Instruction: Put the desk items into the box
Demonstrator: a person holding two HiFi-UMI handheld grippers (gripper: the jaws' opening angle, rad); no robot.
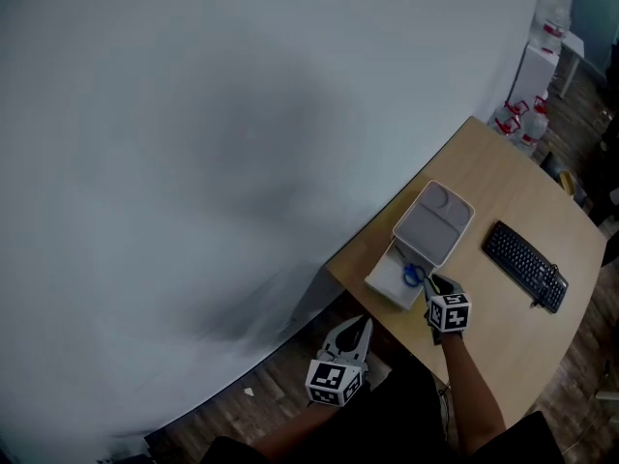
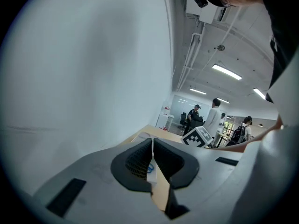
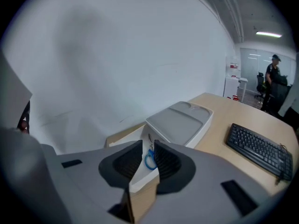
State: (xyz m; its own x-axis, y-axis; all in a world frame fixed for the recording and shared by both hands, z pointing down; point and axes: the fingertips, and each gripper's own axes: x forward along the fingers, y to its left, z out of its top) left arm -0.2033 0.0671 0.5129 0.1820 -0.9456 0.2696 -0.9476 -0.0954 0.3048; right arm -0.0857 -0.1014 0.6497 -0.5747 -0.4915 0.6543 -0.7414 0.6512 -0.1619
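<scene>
Right gripper [image 3: 148, 158]: jaws part-open with a narrow gap and nothing between the pads. It hangs just above the near end of the box [image 1: 387, 280]. Left gripper [image 1: 356, 331]: jaws all but together and empty, off the desk [image 1: 503, 341] past its near-left edge, over the floor.

The box sits at the desk's left edge by the wall, open. The lid [image 1: 435, 222] is propped tilted over its far end. A blue loop [image 1: 413, 276] already lies inside; I can't tell what it is, maybe a scissor handle. The keyboard [image 1: 525, 265] sits well apart toward the right edge and looks too big for the box.

Step, as I read it: get clear of the box, then deal with the lid.

How to do it well:
- Come straight up and back. The near wall sits right under my pads, so dragging sideways would shove the box.
- Stay off the lid until I mean to move it — it looks loosely balanced.
- For the lid, open wider, take its rim, and lower it level so it doesn't pinch the blue loop.
- Bring the left in to steady the box's left wall.
</scene>
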